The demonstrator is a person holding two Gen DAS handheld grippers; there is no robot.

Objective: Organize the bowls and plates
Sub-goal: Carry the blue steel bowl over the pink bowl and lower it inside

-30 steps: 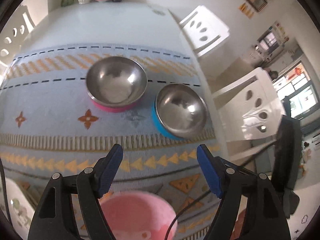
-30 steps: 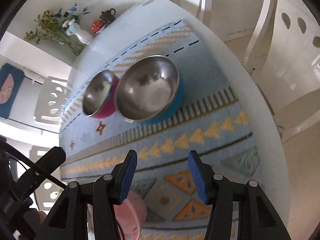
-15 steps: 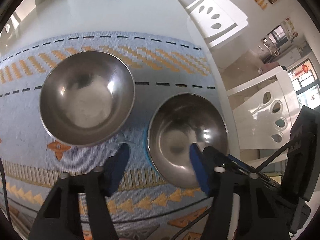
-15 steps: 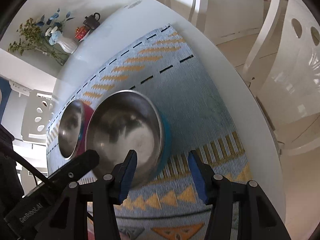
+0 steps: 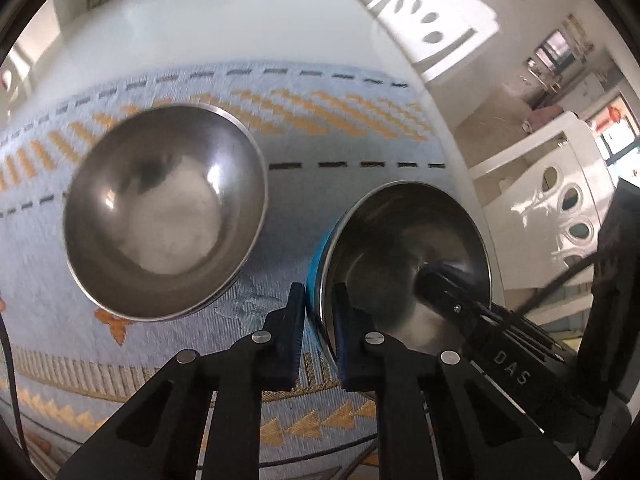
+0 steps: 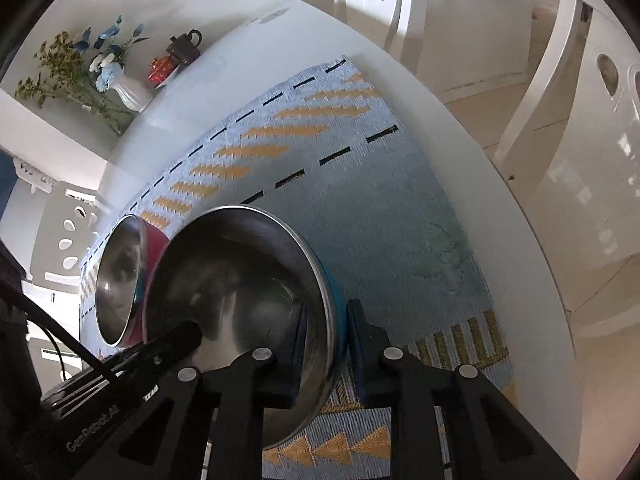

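Observation:
A steel bowl with a blue outside (image 5: 404,264) sits on the patterned blue mat (image 5: 340,140). My left gripper (image 5: 318,312) is shut on its near left rim, one finger inside and one outside. My right gripper (image 6: 324,344) is shut on the same blue bowl (image 6: 240,280) at its right rim. A steel bowl with a pink outside (image 5: 164,216) stands just left of it and also shows in the right wrist view (image 6: 120,276). The two bowls are close together, perhaps touching.
The mat lies on a white table (image 6: 480,184). A white vase with flowers (image 6: 128,92), a dark teapot (image 6: 184,46) and a small red dish stand at the far end. White chairs (image 5: 436,28) stand along the right side.
Both grippers moved forward to the blue bowl and closed on its rim, left on one side, right on the other. The pink cup near the front edge has left view.

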